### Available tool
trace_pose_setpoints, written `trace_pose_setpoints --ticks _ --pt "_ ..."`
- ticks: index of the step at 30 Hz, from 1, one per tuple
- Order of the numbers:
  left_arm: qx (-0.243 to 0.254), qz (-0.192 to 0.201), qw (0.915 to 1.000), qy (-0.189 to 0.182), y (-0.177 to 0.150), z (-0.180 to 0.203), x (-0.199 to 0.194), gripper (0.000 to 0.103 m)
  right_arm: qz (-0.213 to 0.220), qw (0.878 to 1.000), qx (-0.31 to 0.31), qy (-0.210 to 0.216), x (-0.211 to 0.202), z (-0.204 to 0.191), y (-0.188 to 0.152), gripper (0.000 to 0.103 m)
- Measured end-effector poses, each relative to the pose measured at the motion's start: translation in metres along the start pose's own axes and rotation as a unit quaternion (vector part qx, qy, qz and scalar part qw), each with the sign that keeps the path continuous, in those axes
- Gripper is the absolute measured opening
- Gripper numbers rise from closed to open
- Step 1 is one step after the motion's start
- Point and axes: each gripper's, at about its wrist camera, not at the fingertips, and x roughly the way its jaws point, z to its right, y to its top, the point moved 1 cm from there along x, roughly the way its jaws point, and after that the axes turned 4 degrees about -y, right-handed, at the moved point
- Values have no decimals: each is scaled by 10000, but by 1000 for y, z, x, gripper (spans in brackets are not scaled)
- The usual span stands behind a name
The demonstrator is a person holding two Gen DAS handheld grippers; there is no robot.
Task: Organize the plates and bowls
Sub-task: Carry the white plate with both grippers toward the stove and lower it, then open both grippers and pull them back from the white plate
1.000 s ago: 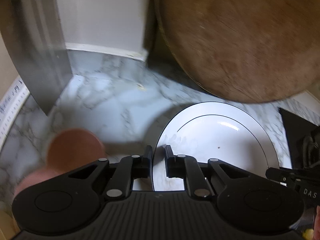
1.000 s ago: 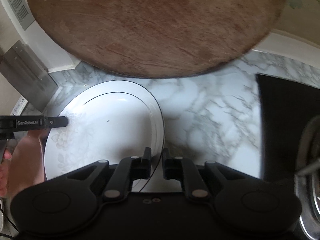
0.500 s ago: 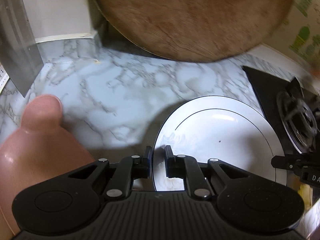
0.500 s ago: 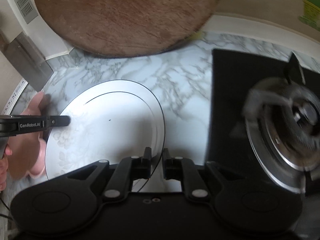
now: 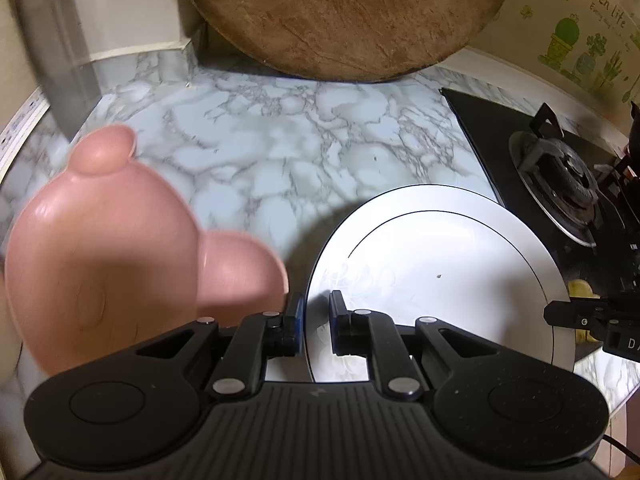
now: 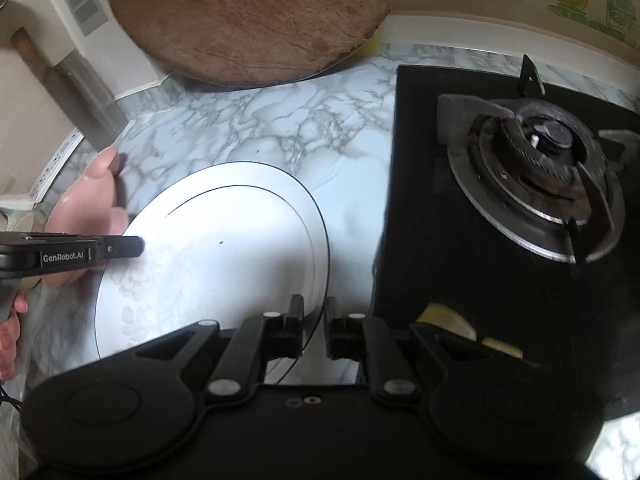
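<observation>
Porcelain catches the light first: a round white porcelain plate with a thin dark ring and a faint floral print (image 5: 436, 280) (image 6: 224, 260) hangs above the grey-veined marble-look counter (image 5: 280, 148) (image 6: 256, 120), gripped at two opposite edges. The left gripper (image 5: 314, 320), black and two-fingered, has its jaws drawn narrow and pinched on the plate's left rim; the right gripper (image 6: 314, 320) is drawn just as narrow and clamped on the plate's right rim, so the plate is carried between the two tools. From the right wrist view the left tool shows as a black bar crossing the plate's far edge, with a hand (image 6: 10, 320) behind it at the frame's left border. Just beside the plate on its left sits a pink plastic dish with two rounded ears, like a bear's head (image 5: 104, 248) (image 6: 88, 204), blurred, and I cannot tell whether it touches the plate. A large round brown wooden board (image 5: 344, 16) (image 6: 256, 20) leans upright at the back of the counter against the wall. To the plate's right lies a black glass gas hob with a metal burner and pan supports (image 5: 560, 184) (image 6: 532, 176), and part of the plate's right edge hangs close to the hob's near corner.
</observation>
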Motion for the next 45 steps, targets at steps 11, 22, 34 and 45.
trace_pose_setpoints --ticks 11,22,34,45 --pt "1 -28 10000 3 -30 2 -15 12 -168 9999 -35 2 0 -5 -28 9" --pt "60 139 9998 84 -32 3 -20 12 37 9996 -174 -225 -8 -5 -26 19" --pt "-173 368 9991 136 -47 -14 -51 29 679 9938 -870 -166 -41 -41 -23 62" --pt "-788 1018 9893 686 -81 -69 -116 78 983 9783 -1717 612 -52 -127 -23 96"
